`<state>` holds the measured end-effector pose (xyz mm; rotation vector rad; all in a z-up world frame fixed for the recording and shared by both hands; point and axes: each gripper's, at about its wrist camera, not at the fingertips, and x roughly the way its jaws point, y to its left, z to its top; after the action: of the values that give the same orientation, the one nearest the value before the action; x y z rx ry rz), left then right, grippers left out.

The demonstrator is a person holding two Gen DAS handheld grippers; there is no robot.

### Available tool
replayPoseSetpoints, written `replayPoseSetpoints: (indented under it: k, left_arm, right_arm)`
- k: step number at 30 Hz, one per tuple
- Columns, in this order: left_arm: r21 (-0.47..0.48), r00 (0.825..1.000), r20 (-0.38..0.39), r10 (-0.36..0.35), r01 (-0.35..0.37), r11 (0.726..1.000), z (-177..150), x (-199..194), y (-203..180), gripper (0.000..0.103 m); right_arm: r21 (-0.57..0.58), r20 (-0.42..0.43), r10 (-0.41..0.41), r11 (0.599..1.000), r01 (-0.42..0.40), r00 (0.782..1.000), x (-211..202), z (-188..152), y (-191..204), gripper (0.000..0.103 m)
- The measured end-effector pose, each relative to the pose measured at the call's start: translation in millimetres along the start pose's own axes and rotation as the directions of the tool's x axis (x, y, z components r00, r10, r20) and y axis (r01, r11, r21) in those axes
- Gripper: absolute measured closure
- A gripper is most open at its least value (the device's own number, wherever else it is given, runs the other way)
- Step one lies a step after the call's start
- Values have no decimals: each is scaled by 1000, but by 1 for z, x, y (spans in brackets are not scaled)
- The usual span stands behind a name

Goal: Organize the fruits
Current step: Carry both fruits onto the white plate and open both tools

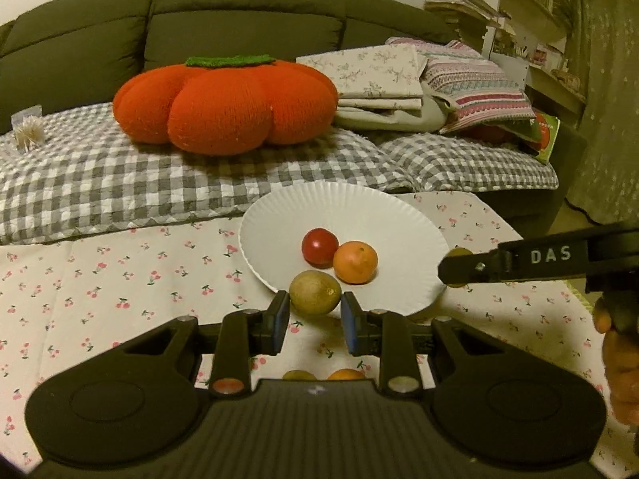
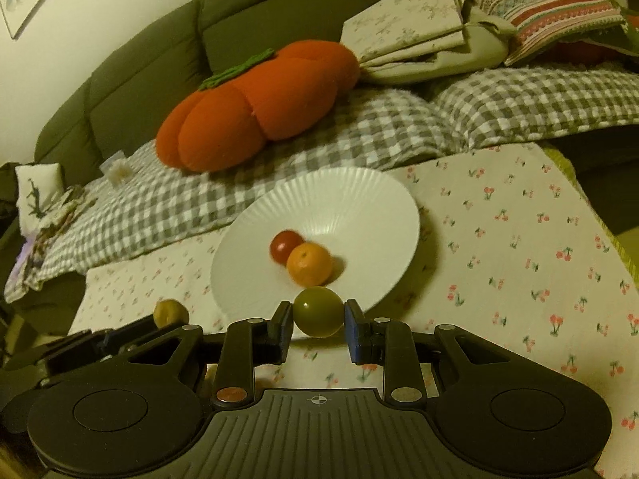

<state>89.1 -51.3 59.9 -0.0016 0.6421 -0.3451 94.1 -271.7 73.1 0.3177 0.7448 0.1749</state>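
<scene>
Plate point(image 1: 279, 215): white, ribbed rim. On it, one red fruit point(image 1: 319, 246) and one orange fruit point(image 1: 355, 262). Brownish-green fruit point(image 1: 314, 292) and smooth green fruit point(image 2: 318, 311) also noted. Bench cloth point(image 1: 120, 279): cream with small pink cherry print. Blanket point(image 1: 100, 175): grey-and-white check. Cushion point(image 1: 225, 105): orange-red, green top. Sofa point(image 1: 239, 12): dark olive. Gripper pads point(image 1: 282, 315): blue on black.

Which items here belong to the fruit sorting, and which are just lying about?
Job:
white ribbed paper plate
red tomato
orange citrus
brownish-green fruit
smooth green fruit

Lying about:
orange pumpkin-shaped cushion
folded floral linens
</scene>
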Motion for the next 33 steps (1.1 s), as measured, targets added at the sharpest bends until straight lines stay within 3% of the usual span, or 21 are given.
replayPoseSetpoints:
  k: [18,26,29,33]
  left_arm:
    - [117,1000,-29,-2,5,993,6,49,-16,77]
    - [112,1000,-25,1,2,994,6,51,-15,76]
    - [105,1000,-25,-1,4,994,7,49,-12,75]
    - [85,1000,-25,-1,3,996,9,43,-9,75]
  right_arm:
    - [-145,59,-54,987,62,997,38,1,2,77]
    - [-179,50,-83,980,91,995,47,-4,5,73]
    - [-164,64,-92,981,101,994,44,-1,4,64]
    - [-131,75,-92,986,101,993,38,3,-1,64]
